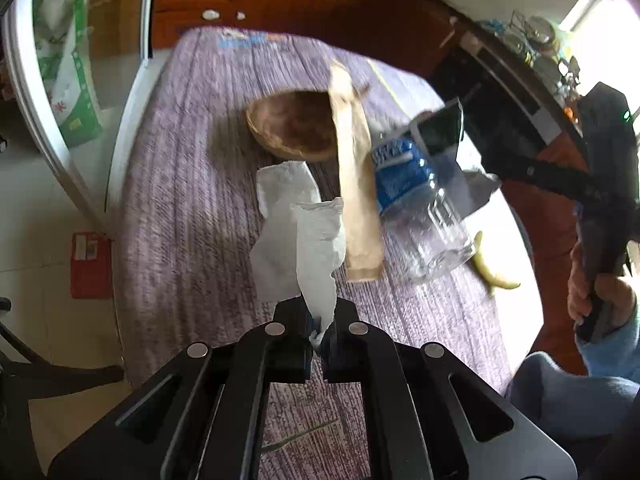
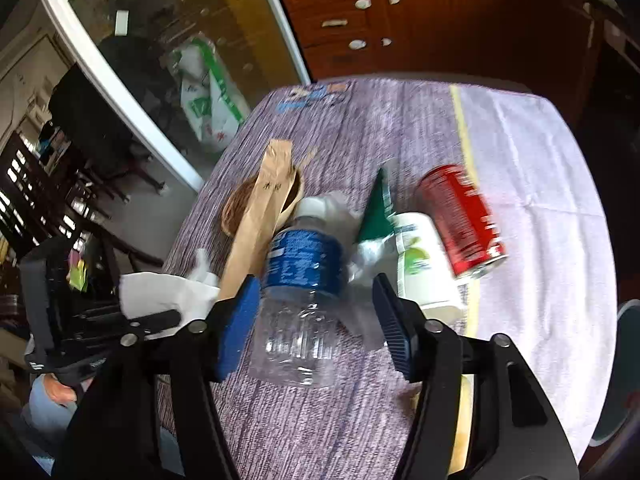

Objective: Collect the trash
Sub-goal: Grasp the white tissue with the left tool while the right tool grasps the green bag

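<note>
My left gripper [image 1: 316, 320] is shut on a white tissue [image 1: 304, 228], which hangs forward above the purple tablecloth [image 1: 180, 200]; the tissue also shows in the right wrist view [image 2: 160, 292]. My right gripper [image 2: 316, 316] is open, its fingers on either side of a clear plastic bottle [image 2: 304, 280] with a blue label that lies on the table; the bottle also shows in the left wrist view [image 1: 416, 208]. A brown paper bag [image 1: 356, 184] lies across a wicker basket [image 1: 288, 124]. A red can [image 2: 460, 220], a white carton [image 2: 420, 260] and a green wrapper [image 2: 376, 208] lie to the right.
A banana peel [image 1: 492, 268] lies at the table's right edge. Wooden cabinets [image 2: 400, 16] stand behind the table. A glass door [image 2: 160, 60] and a green-and-white sack [image 1: 68, 64] are to the left. A red box [image 1: 90, 264] sits on the floor.
</note>
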`<state>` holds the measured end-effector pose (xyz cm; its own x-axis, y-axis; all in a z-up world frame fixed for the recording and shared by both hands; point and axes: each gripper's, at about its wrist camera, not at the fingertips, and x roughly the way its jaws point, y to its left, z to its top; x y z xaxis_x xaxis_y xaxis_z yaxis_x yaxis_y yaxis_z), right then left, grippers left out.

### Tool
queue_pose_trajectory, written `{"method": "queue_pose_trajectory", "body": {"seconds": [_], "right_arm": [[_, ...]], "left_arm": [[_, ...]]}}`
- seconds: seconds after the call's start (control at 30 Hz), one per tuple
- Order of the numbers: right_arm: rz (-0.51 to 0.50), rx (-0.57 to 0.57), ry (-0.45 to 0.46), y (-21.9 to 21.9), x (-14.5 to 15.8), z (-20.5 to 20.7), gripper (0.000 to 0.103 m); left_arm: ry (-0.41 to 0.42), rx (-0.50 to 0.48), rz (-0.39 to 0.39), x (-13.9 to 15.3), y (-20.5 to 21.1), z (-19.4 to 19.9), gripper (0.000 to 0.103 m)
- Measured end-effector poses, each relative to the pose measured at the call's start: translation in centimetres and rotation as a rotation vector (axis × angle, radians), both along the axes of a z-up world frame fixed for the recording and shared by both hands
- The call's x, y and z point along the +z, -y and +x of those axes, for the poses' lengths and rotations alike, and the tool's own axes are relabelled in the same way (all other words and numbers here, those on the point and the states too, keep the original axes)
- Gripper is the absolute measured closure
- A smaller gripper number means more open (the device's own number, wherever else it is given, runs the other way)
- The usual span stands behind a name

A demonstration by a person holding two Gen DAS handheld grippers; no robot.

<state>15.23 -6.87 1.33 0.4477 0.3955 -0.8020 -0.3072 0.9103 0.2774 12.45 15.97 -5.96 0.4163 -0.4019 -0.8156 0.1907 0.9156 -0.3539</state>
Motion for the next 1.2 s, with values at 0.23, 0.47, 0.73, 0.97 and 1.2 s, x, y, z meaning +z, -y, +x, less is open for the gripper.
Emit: {"method": "queue_pose_trajectory", "body": {"seconds": [0.23, 0.47, 0.73, 0.97, 1.2], "right_arm": [[0.008, -0.039, -0.017, 1.3, -0.9, 0.1, 0.045], [0.010, -0.011, -0.010, 0.1, -0.8, 0.0, 0.045], [-0.012, 0.002, -0.017, -1.0, -1.3, 0.4, 0.045], [-0.022, 0.010, -0.038, -2.0, -2.5, 1.7, 0.045], [0.000, -0.001, -0.070, -1.5, -3.5, 2.2, 0.077]], "left_arm": [[0.021, -0.014, 0.022, 1.0, 1.1, 0.6, 0.100], [-0.009, 0.000, 0.025, -0.2, 1.4, 0.5, 0.100], [0.004, 0.016, 0.008, 0.1, 0.8, 1.1, 0.100], [0.009, 0.023, -0.004, 0.3, 0.4, 1.3, 0.100], [0.006, 0.022, -0.017, 0.2, 0.4, 1.8, 0.100]]}}
